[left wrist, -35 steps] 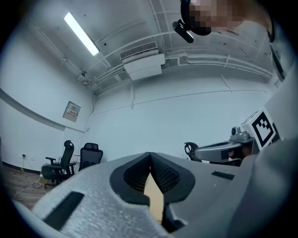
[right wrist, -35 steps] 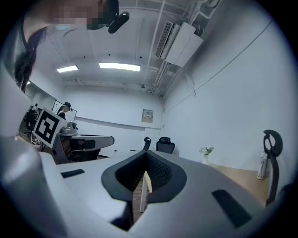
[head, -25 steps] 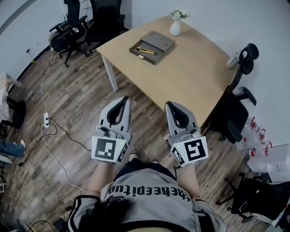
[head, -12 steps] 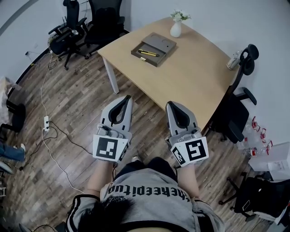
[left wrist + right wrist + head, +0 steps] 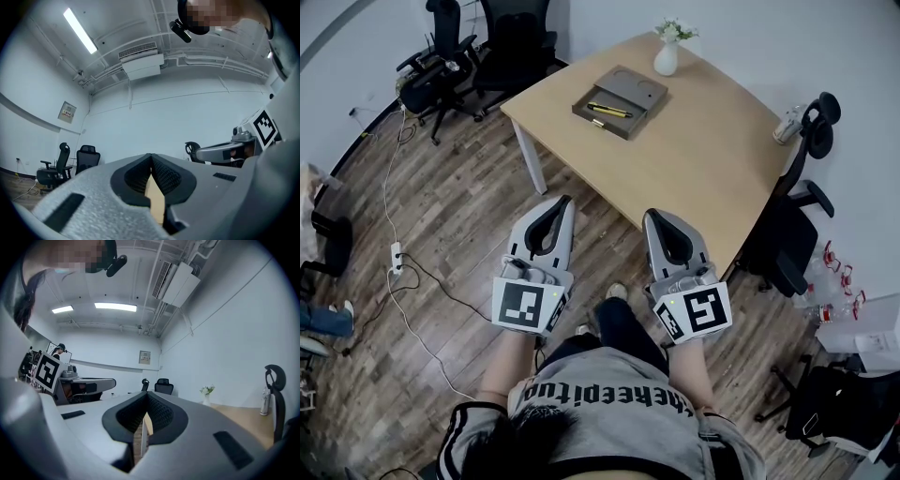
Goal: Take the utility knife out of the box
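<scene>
A grey open box (image 5: 620,100) lies on the far part of the wooden table (image 5: 694,159), and a yellow utility knife (image 5: 607,111) lies inside it. My left gripper (image 5: 562,201) and right gripper (image 5: 650,215) hang side by side over the wood floor, short of the table's near edge and well away from the box. Both point toward the table with their jaws closed tip to tip and nothing between them. The left gripper view shows its shut jaws (image 5: 151,157) against the room's far wall. The right gripper view shows its shut jaws (image 5: 147,397) with the table beyond.
A white vase of flowers (image 5: 667,56) stands behind the box. Black office chairs (image 5: 455,56) sit at the back left, another black chair (image 5: 787,239) at the table's right end. A power strip and cables (image 5: 396,249) trail on the floor at the left.
The person has stepped a little toward the table, and a leg and shoe now show between the grippers. Both grippers stay shut and keep their places side by side.
</scene>
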Available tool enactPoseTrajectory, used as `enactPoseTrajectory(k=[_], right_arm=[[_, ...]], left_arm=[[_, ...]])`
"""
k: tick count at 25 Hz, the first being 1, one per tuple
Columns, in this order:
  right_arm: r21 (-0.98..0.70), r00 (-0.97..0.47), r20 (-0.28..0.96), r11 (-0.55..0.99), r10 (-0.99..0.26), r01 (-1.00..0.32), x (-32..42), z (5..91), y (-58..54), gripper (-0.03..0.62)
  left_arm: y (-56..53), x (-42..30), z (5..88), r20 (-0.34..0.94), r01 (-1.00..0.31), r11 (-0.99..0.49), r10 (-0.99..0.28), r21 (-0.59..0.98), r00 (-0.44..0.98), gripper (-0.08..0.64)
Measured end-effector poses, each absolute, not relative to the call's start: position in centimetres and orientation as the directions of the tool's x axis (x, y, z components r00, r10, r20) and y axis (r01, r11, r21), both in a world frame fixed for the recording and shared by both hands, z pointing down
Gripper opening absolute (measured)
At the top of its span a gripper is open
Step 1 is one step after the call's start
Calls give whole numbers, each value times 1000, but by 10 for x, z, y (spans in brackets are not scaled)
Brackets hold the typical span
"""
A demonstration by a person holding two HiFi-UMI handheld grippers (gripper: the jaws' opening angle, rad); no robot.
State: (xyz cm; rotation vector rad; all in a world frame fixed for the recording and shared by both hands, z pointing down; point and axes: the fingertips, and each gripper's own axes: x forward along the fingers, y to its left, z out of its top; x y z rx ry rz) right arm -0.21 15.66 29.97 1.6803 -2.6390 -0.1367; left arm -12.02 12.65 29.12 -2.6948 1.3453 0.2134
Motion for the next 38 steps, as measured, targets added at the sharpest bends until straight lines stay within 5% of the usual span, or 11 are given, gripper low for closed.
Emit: enactPoseTrajectory(k=[38], right_arm=[[58, -586, -63, 583, -808, -811, 67, 295, -33, 6]], left_arm=[[-40, -50, 286, -187, -891, -451, -872, -49, 452, 17]])
